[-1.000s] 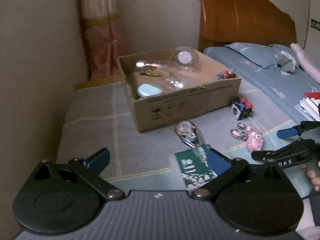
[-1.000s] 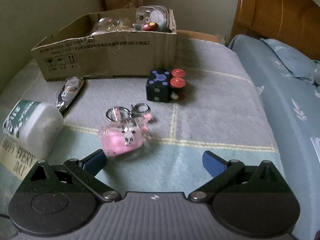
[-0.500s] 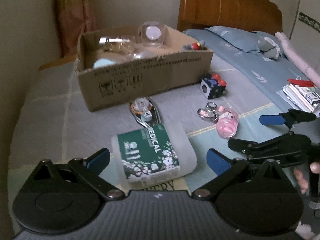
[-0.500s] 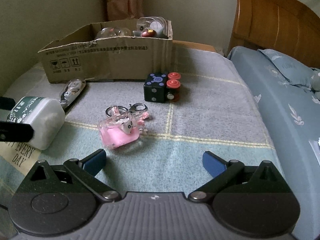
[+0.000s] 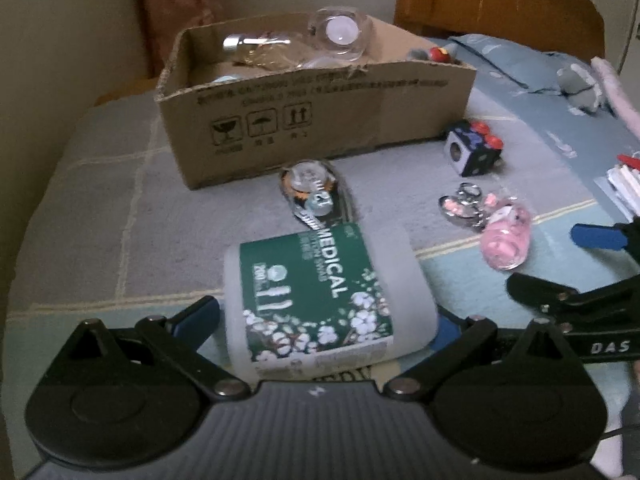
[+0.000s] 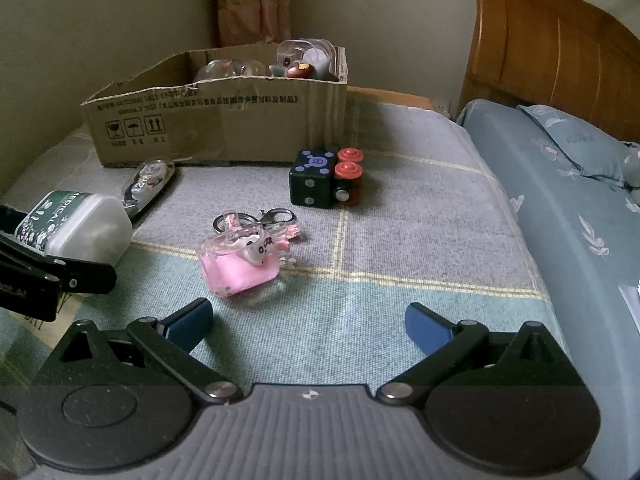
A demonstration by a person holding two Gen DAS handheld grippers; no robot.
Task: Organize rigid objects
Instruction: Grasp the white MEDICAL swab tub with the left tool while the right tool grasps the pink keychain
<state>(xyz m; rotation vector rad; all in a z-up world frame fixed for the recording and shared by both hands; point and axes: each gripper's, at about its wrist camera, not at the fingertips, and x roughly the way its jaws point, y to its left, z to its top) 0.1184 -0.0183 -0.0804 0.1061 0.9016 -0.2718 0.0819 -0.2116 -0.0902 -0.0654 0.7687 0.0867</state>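
A white jar with a green "MEDICAL" label (image 5: 320, 292) lies on its side on the blanket. My left gripper (image 5: 324, 320) is open, one blue fingertip on each side of the jar. Beyond the jar lie a clear blister pack (image 5: 316, 192), a pink keychain charm (image 5: 506, 240) and a black fidget cube with red buttons (image 5: 472, 152). A cardboard box (image 5: 320, 120) at the back holds clear containers and small items. My right gripper (image 6: 308, 324) is open and empty, just short of the keychain charm (image 6: 240, 264). The jar (image 6: 80, 220) is at its left.
A grey and blue checked blanket (image 6: 400, 216) covers the surface. A blue bedsheet with a pillow (image 6: 572, 140) and a wooden headboard (image 6: 552, 40) are to the right. A wall and a curtain (image 6: 252, 0) stand behind the box. Papers (image 5: 624, 184) lie at the far right.
My left gripper swung right and moved forward, so the jar now lies between its open fingers. My right gripper drew slightly nearer the pink charm and stayed open.
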